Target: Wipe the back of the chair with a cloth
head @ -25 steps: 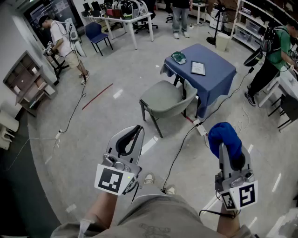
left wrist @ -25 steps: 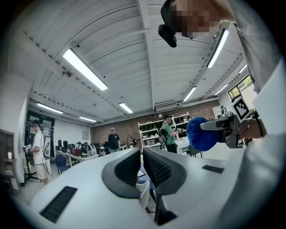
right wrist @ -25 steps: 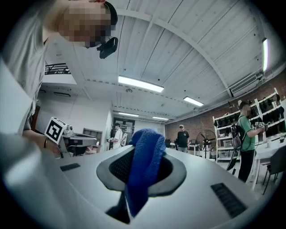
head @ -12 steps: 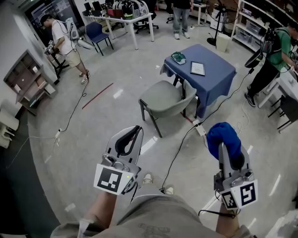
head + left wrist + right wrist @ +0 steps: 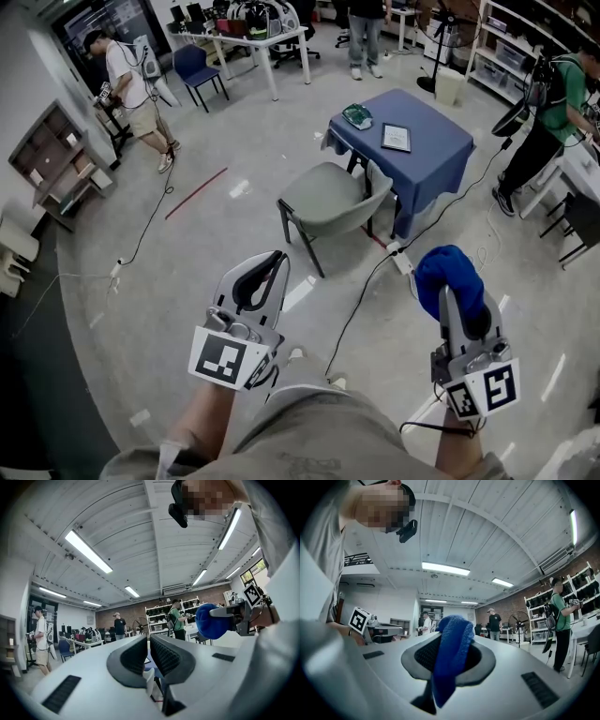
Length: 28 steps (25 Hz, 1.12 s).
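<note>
A grey chair [image 5: 333, 202] stands on the floor ahead, its back toward a table draped in blue [image 5: 417, 150]. My right gripper [image 5: 452, 281] is shut on a blue cloth [image 5: 448, 276], which bulges over the jaw tips and hangs between them [image 5: 452, 653]. My left gripper [image 5: 274, 265] is shut with nothing in it; its ribbed pads [image 5: 159, 656] nearly touch. The cloth [image 5: 212, 620] also shows at the right of the left gripper view. Both grippers are held level near my body, well short of the chair.
A tablet [image 5: 397, 137] and a green object [image 5: 358, 116] lie on the blue table. A black cable [image 5: 361, 300] runs across the floor from the table toward my feet. People stand at the left [image 5: 127, 84], back and right [image 5: 548, 112]. Desks and shelves line the room.
</note>
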Each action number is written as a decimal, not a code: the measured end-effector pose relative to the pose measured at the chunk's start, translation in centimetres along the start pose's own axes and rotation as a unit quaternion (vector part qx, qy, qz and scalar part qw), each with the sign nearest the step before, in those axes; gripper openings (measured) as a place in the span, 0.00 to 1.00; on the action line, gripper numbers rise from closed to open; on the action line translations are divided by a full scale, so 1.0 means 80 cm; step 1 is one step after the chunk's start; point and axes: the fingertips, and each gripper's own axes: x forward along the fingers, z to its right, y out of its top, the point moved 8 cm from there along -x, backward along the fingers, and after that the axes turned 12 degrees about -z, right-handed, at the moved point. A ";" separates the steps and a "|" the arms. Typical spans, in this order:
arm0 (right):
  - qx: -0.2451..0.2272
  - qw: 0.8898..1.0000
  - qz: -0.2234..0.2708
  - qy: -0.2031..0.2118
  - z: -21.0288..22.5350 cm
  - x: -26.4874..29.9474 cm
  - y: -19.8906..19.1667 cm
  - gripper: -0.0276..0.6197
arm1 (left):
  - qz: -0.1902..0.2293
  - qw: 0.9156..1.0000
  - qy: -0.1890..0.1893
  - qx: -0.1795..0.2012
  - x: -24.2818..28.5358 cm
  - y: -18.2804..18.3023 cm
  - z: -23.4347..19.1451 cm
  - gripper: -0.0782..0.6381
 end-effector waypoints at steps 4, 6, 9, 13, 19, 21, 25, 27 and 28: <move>-0.007 1.000 -0.001 0.011 0.003 0.008 0.000 0.17 | 0.000 1.000 0.007 -0.016 0.002 -0.002 -0.004 0.16; -0.009 1.000 -0.001 0.015 0.007 0.017 -0.005 0.17 | 0.001 1.000 0.010 -0.022 0.007 -0.007 -0.008 0.16; -0.012 1.000 -0.001 0.016 0.012 0.033 -0.013 0.17 | 0.004 1.000 0.013 -0.023 0.021 -0.016 -0.019 0.16; -0.016 1.000 -0.006 0.010 0.020 0.061 -0.021 0.17 | 0.006 1.000 0.013 -0.024 0.047 -0.028 -0.041 0.16; -0.014 1.000 -0.016 0.012 0.045 0.124 -0.021 0.17 | -0.007 0.999 0.017 -0.031 0.096 -0.034 -0.079 0.16; -0.014 1.000 -0.020 0.016 0.052 0.150 -0.019 0.17 | -0.018 0.999 0.016 -0.044 0.116 -0.038 -0.097 0.16; -0.014 0.999 -0.037 0.021 0.067 0.210 -0.020 0.17 | -0.043 0.995 0.011 -0.090 0.161 -0.050 -0.139 0.16; -0.013 0.998 -0.049 0.021 0.077 0.242 -0.020 0.17 | -0.057 0.993 0.012 -0.104 0.187 -0.058 -0.161 0.16; -0.014 0.998 -0.055 0.021 0.082 0.258 -0.021 0.17 | -0.066 0.992 0.012 -0.109 0.201 -0.062 -0.171 0.17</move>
